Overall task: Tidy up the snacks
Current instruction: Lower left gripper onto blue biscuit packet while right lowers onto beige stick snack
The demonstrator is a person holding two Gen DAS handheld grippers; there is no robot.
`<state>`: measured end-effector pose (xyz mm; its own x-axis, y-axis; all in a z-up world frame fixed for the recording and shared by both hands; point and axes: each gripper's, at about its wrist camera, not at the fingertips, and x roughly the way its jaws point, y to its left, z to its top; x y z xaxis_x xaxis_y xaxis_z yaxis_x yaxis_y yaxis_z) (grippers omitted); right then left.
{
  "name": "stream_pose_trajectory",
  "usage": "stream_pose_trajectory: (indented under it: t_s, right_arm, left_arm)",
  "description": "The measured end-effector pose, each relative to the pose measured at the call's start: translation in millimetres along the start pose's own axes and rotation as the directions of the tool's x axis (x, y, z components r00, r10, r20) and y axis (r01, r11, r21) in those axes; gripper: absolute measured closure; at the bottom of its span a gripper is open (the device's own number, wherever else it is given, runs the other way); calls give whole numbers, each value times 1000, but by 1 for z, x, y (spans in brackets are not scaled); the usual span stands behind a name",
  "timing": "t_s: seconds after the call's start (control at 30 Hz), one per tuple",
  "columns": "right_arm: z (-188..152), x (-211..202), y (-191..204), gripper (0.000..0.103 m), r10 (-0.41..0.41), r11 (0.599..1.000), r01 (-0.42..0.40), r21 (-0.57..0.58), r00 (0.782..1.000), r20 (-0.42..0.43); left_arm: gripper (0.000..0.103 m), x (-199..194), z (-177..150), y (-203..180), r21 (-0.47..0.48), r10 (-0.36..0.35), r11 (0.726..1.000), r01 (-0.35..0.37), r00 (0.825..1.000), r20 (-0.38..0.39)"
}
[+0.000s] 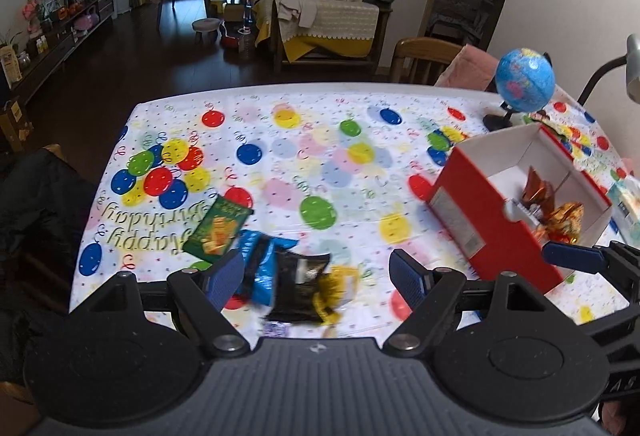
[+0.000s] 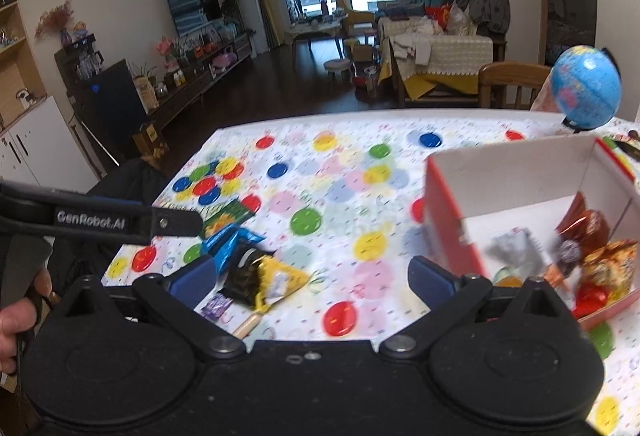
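1. Snack pile (image 1: 288,276) lower centre on table (image 1: 280,164); red box (image 1: 516,196) at right, partly filled
2. Left gripper (image 1: 316,276) wide open, empty, straddling black packet (image 1: 298,286); right gripper (image 2: 308,276) likewise open, empty
3. Lower squarely, pinch one packet only

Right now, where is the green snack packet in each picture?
Left wrist view: the green snack packet lies left of centre on the balloon tablecloth, just above the blue packet.
Right wrist view: the green snack packet sits left of centre, partly hidden behind the left hand-held gripper.
Shared landmark: the red box at the right in both views.
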<state>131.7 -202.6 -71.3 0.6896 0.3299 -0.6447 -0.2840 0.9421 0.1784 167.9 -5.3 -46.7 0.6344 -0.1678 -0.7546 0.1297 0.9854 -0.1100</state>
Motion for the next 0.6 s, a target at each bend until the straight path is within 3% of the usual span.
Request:
stream_pose_trajectory:
  t_s: [0.3, 0.6]
  right_arm:
    - [-16, 34, 35, 7, -18, 1000, 19, 10, 996, -84]
    - [-35, 73, 54, 19, -52, 997, 61, 41, 981, -187]
  left_arm:
    - [23, 39, -9, 38, 14, -1, 1000, 3, 996, -88]
    - [23, 86, -8, 58, 75, 7, 997, 4, 989, -145]
